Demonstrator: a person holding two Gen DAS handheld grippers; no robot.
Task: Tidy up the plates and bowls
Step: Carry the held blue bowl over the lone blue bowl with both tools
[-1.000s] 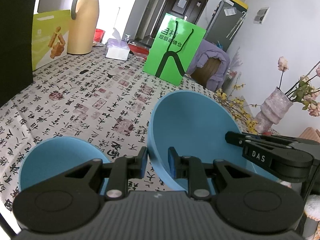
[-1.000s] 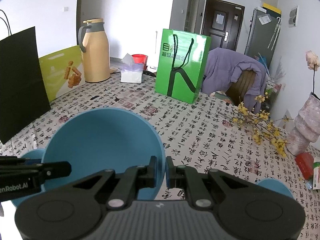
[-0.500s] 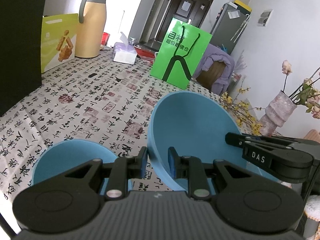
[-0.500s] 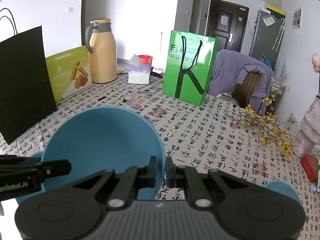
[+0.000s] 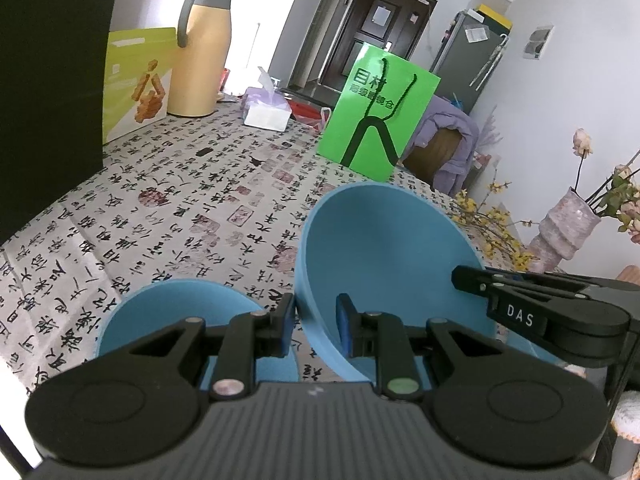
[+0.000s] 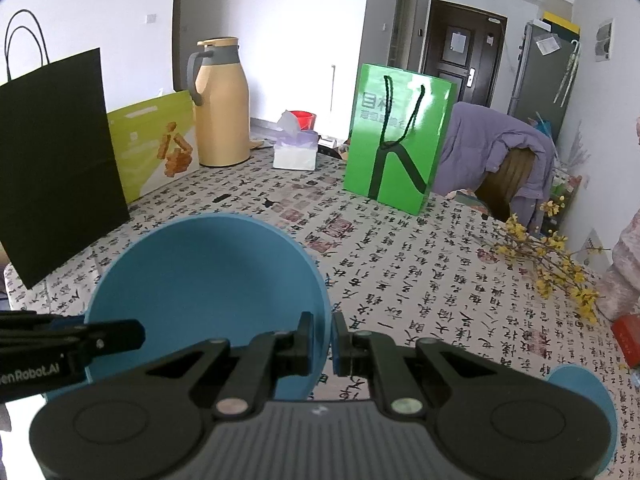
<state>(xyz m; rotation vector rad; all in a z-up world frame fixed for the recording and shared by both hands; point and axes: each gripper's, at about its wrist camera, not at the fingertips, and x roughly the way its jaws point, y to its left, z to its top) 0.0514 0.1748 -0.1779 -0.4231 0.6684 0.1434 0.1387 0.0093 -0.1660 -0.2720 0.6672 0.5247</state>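
Both grippers — left gripper [image 5: 316, 326] and right gripper [image 6: 322, 340] — pinch opposite rims of one large blue bowl [image 5: 384, 264], held tilted above the calligraphy tablecloth [image 5: 180, 208]; uneven pulling could twist it free onto the smaller blue bowl [image 5: 176, 312] below-left.

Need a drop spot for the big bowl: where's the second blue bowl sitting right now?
In the left wrist view the second blue bowl sits on the tablecloth at lower left, just behind the left gripper and beside the held bowl.
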